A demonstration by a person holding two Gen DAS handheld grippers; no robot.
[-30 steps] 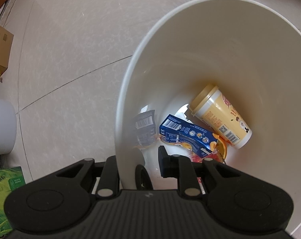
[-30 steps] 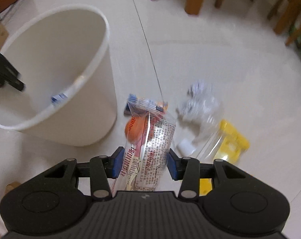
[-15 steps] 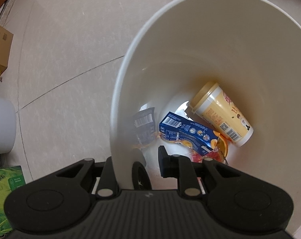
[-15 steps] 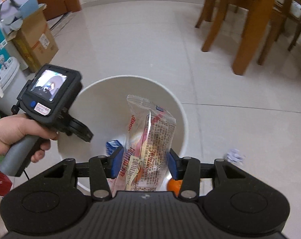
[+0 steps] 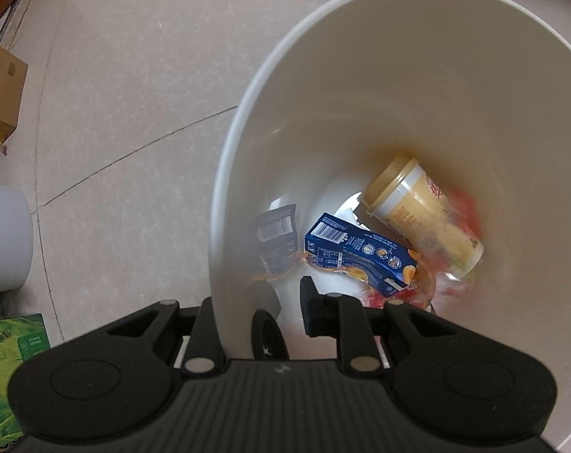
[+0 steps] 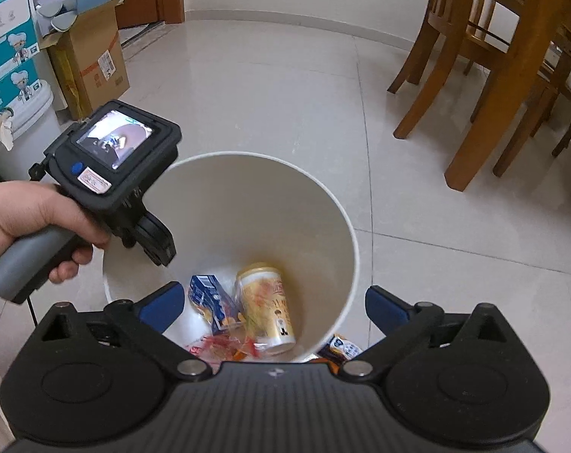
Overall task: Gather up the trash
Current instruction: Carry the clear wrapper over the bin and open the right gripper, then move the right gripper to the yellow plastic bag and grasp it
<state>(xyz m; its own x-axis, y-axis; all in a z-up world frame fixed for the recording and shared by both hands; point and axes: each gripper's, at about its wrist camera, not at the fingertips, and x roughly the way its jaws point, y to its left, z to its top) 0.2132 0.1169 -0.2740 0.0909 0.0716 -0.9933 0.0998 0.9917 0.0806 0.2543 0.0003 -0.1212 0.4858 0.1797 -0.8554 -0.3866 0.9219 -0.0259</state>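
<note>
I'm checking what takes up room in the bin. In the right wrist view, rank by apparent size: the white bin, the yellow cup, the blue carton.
1. white bin, by far the largest.
2. yellow cup.
3. blue carton, partly hidden, so its rank below the cup is unsure.

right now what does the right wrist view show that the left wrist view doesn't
Only the right wrist view shows the wooden chairs, the hand holding the left gripper, and the open right gripper above the bin.

Only the left wrist view shows the black wrapper inside the bin and the left gripper clamped on the bin wall.

Both show the white bin, the yellow cup and the blue carton.
</note>
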